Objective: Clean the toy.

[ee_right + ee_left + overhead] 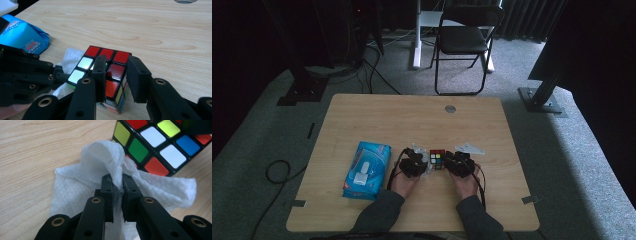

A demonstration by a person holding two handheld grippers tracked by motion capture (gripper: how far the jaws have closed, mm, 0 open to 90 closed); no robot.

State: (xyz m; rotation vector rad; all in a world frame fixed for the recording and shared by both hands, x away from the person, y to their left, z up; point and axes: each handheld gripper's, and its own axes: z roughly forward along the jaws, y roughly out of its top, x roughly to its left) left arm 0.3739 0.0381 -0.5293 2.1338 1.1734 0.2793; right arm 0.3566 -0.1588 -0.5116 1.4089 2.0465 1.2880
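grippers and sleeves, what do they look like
Both the left gripper and the right gripper are black, with flat blocky jaws on arms with brass-ringed rivet holes. A black cable trails from each, a grey three-cornered plate tops the right, and the sleeves are dark grey.

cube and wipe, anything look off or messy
Nothing stands out. The cube sits flat on the table, scrambled, held by the right gripper; the left gripper pinches a crumpled wipe against it.

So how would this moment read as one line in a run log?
left gripper: shut on wipe | right gripper: shut on puzzle cube | wipe beside cube | table
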